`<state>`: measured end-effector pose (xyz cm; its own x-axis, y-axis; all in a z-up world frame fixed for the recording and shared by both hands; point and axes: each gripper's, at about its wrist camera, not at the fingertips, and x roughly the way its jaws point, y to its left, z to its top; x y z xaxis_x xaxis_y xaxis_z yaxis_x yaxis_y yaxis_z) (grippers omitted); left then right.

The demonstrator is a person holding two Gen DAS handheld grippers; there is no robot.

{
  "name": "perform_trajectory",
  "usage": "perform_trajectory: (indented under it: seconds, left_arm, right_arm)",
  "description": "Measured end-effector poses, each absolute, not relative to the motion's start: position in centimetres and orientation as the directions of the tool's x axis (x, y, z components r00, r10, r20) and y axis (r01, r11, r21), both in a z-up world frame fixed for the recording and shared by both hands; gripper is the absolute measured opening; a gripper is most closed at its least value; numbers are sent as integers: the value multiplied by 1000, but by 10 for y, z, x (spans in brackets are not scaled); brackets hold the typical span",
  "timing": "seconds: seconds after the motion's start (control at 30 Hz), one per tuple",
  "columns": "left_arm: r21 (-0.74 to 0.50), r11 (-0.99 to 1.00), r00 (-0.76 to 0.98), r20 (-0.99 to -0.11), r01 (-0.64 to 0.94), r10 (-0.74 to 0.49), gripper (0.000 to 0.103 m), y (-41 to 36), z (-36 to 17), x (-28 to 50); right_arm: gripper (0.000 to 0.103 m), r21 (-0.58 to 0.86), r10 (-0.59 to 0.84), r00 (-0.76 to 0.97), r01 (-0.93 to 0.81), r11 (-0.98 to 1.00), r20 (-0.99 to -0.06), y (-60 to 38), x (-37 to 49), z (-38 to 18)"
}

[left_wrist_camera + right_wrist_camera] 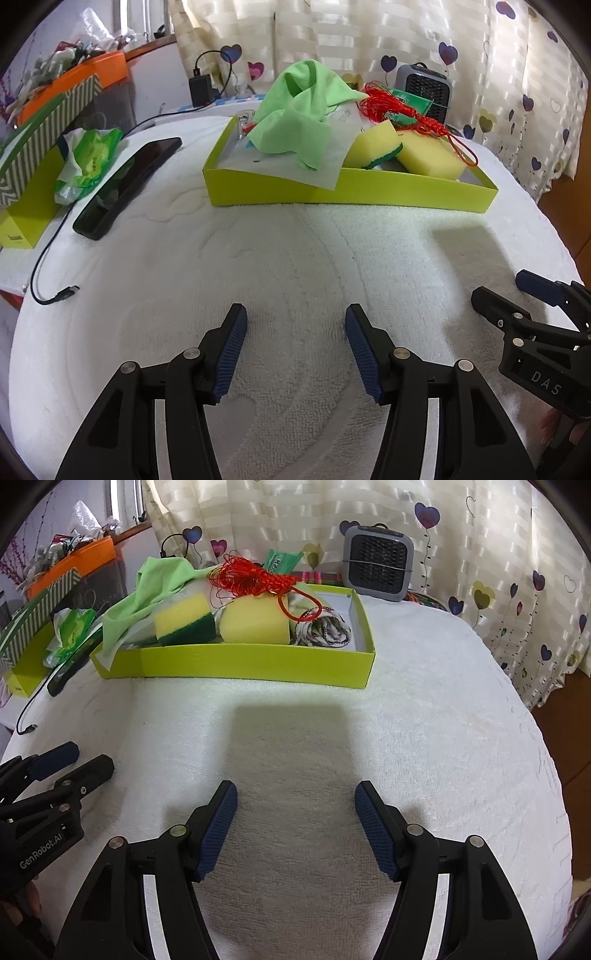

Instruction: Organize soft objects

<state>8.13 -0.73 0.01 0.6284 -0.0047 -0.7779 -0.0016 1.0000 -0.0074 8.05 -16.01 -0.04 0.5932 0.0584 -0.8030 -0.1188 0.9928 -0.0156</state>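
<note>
The soft things all sat inside the lime-green tray (255,664) at the far side of the white towel (424,720): a green cloth (295,107) draped over its left part, two yellow sponges (184,622) side by side in the middle, a tangle of red cord (251,574) lying on top of them, and a patterned fabric band (325,629) in the right end. Nothing soft lay loose on the towel between the tray and the tools, so the gathering looked essentially finished; whether any tidying inside the tray remained could not be judged. The left gripper (295,349) and the right gripper (295,829) both hung low over the bare towel, well apart from the tray, each with its blue pads spread wide and holding nothing. A phone (125,184) and a wipes packet (90,162) lay off to the left, seemingly not part of the job.
</note>
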Motion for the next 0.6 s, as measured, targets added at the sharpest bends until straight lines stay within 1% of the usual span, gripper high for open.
perform_trajectory:
  seconds: [0.07, 0.1, 0.23, 0.6]
  left_arm:
    - [-32, 999, 629, -777, -3, -23, 60, -6, 0, 81]
    - [-32, 999, 629, -777, -2, -24, 60, -5, 0, 82]
    - [11, 1000, 625, -780, 0, 8, 61, -12, -1, 83]
    - [4, 1000, 626, -780, -1, 3, 62, -12, -1, 83]
  right_arm:
    - [70, -12, 61, 591, -117, 993, -804, -161, 81, -1]
    - [70, -9, 62, 590, -117, 993, -805, -161, 81, -1]
    - [71, -7, 62, 590, -114, 993, -805, -161, 81, -1]
    - [72, -5, 63, 590, -114, 993, -805, -160, 81, -1]
